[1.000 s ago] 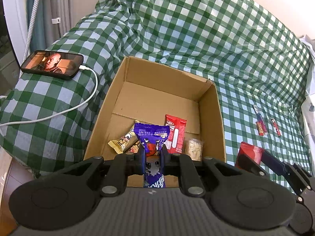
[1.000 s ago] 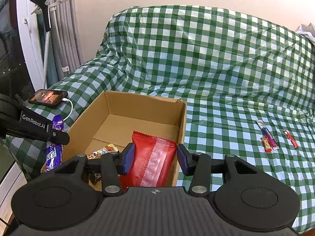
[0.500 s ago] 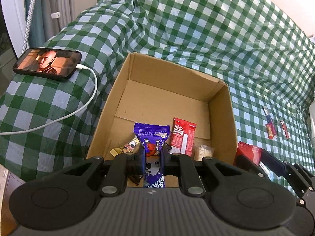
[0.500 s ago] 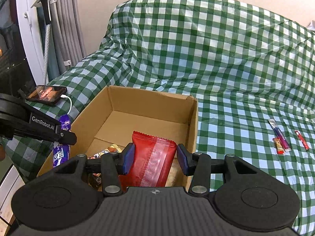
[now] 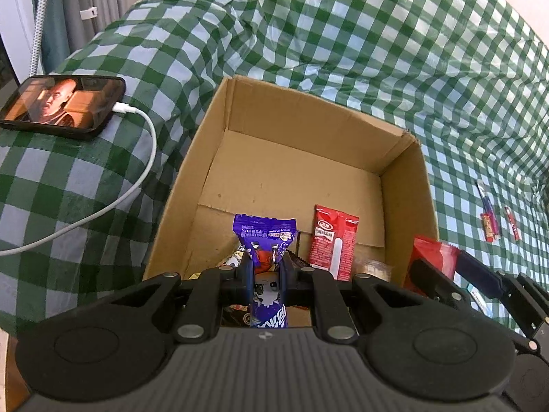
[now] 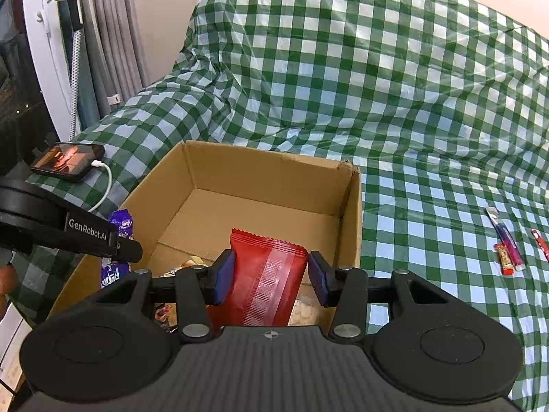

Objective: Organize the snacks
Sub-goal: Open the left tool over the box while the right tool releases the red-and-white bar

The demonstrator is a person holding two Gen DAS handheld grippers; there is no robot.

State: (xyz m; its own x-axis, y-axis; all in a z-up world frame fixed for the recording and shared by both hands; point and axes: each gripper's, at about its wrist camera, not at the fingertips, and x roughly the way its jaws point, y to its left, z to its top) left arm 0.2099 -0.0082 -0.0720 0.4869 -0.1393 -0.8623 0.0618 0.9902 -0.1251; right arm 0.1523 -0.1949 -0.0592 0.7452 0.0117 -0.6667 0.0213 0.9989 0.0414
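Left tool [image 5: 267, 267] pinches a purple foil snack packet [image 5: 264, 240], right tool [image 6: 269, 276] clamps a red crimped wrapper [image 6: 266, 274], both poised over the brown cardboard box [image 6: 274, 185] for dropping in.

Both views are bright with soft, even daylight, and the shiny checked cover [image 6: 394, 79] throws pale glare streaks along its folds, strongest at the upper right. Shadows are weak: the box [image 5: 405, 185] is shaded on its inner right wall and lit on its floor, and the phone [image 5: 61, 104] screen glows clearly without washing out. Fisheye distortion bends the scene and darkens the corners to black, while the near gripper bodies and the centre stay fairly sharp and the far edges go slightly soft.
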